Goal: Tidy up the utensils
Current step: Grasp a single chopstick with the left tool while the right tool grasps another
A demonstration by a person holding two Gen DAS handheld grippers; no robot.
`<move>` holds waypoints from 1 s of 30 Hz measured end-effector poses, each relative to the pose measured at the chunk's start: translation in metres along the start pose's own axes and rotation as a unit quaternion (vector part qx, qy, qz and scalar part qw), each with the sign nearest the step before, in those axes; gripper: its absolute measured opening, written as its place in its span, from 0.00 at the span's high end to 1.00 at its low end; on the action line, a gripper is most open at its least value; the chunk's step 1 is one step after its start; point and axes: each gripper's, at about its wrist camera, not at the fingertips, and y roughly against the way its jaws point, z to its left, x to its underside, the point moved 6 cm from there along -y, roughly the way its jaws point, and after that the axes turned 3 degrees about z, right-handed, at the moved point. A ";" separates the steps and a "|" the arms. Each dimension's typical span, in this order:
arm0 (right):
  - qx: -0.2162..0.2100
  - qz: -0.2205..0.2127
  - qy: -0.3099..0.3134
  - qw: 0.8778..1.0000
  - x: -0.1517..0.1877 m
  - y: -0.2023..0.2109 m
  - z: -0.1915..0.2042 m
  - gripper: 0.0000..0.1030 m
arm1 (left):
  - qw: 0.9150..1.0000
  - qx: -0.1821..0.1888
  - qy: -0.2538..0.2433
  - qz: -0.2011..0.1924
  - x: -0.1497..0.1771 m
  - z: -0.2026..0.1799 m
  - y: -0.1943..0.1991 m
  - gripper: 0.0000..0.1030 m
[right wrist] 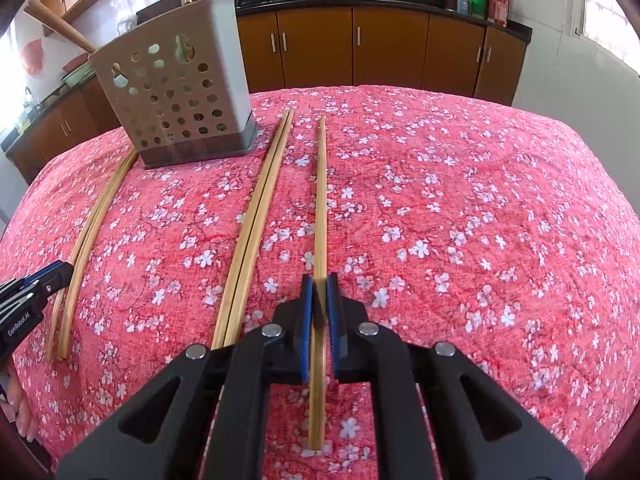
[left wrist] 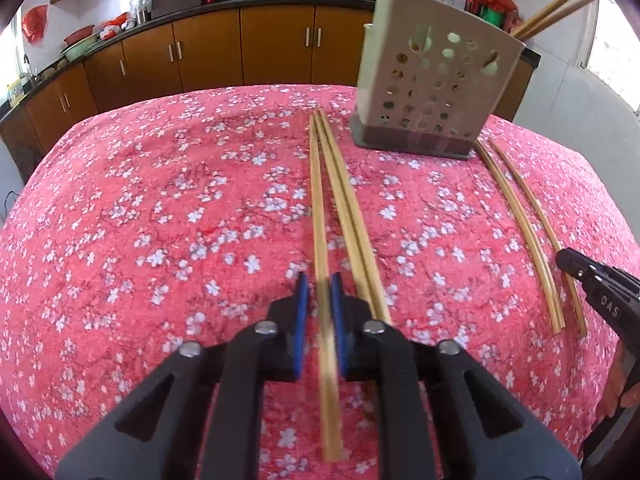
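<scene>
Two chopsticks are being gripped at once, one in each hand. Your left hand-held gripper (left wrist: 320, 300) is clenching its blue pads on a single chopstick (left wrist: 318, 208), and your right hand-held gripper (right wrist: 320, 300) is clamping another single chopstick (right wrist: 320, 200). Both sticks are lying along the pink flowered cloth of the desk (left wrist: 160, 220), pointing away from you towards the perforated utensil holder (left wrist: 432, 92), which is standing at the far side between the two groups of sticks.

You are holding each stick near its close end, so most of its length is reaching out past the pads. As you lift, that long end is likely to sag or swivel in the grip, and the tip may be wandering when you aim for the holder's mouth.

On the left, a loose pair (left wrist: 352, 216) is lying just beside the outer finger; you are risking dragging or rolling it as you rise. The pair (right wrist: 256, 224) near your right hand is sitting a little further off.

The holder is looking tall and light. A tip striking its rim or catching a hole could be tipping it. Chopsticks (left wrist: 556, 12) are already leaning out of it, narrowing the opening, and bringing both hands in together is inviting a clash above it.
</scene>
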 end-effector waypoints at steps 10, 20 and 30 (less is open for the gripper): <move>-0.001 -0.013 -0.028 1.000 -0.012 -0.007 -0.019 0.92 | 1.000 -0.009 0.019 -0.010 -0.014 0.047 -0.007 0.89; 0.005 -0.013 -0.024 1.000 -0.013 -0.007 -0.019 0.92 | 1.000 0.000 0.028 -0.010 -0.014 0.048 -0.007 0.89; 0.002 -0.013 -0.025 1.000 -0.013 -0.006 -0.019 0.91 | 0.999 0.002 0.030 -0.009 -0.013 0.052 -0.005 0.89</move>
